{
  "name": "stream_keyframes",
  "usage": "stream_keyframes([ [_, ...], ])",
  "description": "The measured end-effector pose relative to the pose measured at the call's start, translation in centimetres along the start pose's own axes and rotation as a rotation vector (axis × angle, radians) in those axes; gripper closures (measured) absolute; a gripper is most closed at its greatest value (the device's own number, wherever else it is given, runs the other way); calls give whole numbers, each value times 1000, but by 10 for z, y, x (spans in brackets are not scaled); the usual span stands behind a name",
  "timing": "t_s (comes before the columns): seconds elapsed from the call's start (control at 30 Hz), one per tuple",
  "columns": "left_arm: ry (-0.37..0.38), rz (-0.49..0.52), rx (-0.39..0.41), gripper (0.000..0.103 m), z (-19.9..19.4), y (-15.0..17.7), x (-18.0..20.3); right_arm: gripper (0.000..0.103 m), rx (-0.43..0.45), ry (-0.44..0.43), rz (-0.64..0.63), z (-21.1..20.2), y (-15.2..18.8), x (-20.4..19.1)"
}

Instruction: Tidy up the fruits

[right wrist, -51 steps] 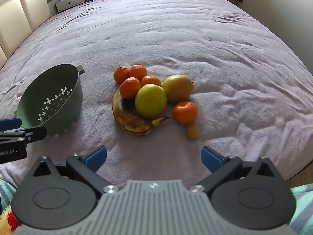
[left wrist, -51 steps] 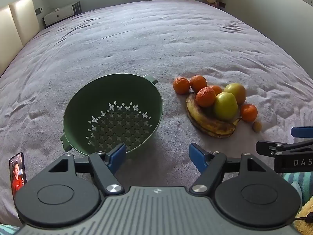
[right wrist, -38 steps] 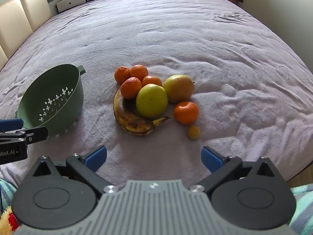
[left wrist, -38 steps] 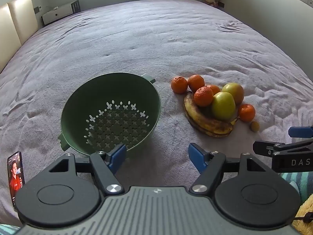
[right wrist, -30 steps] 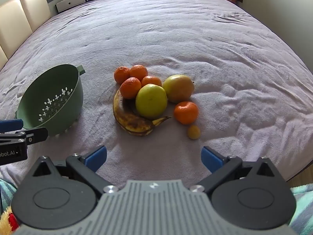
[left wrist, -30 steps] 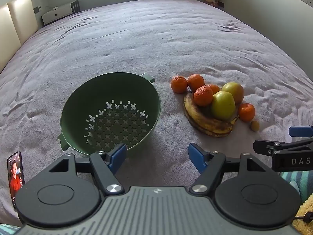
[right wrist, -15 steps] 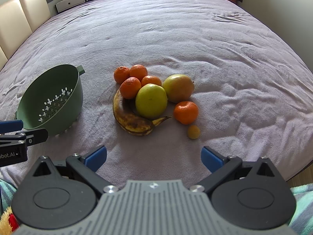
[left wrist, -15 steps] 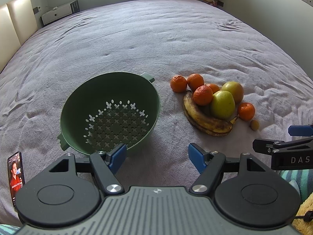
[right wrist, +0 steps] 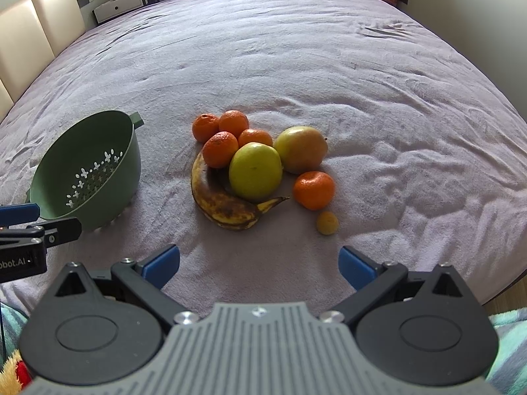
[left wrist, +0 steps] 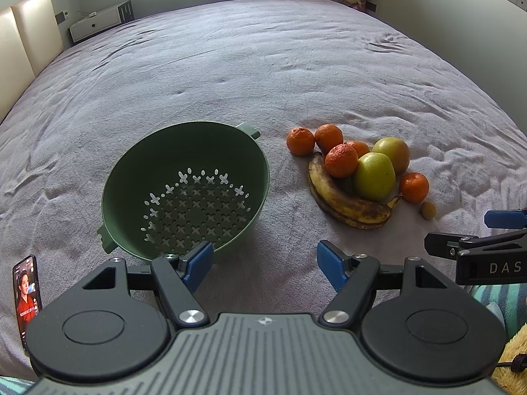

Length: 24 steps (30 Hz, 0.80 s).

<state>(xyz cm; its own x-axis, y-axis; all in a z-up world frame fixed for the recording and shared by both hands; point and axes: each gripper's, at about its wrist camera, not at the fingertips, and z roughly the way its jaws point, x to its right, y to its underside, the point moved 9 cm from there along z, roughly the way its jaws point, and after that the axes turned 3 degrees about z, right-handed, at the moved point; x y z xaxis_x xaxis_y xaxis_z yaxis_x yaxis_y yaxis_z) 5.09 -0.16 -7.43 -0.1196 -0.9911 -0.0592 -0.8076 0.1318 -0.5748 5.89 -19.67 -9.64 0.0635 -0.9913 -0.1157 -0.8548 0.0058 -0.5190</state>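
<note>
Right wrist view: fruit pile (right wrist: 260, 168) is seen centre-frame, ahead of the wide-open, empty right gripper (right wrist: 258, 263); colander (right wrist: 89, 171) at left.

The black body of the right gripper (left wrist: 490, 263) carries white letters "DAS". The black left gripper (right wrist: 19, 260) body shows "obot.AI", its beginning cut off.
</note>
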Motion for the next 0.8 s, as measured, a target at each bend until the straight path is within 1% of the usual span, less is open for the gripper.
stream_keyframes([
  [0.5,0,0,0,19,0,0,0,4,-1,1,1,1,0,0],
  [0.8,0,0,-1,19,0,0,0,4,3,-17,5,1,3,-1],
])
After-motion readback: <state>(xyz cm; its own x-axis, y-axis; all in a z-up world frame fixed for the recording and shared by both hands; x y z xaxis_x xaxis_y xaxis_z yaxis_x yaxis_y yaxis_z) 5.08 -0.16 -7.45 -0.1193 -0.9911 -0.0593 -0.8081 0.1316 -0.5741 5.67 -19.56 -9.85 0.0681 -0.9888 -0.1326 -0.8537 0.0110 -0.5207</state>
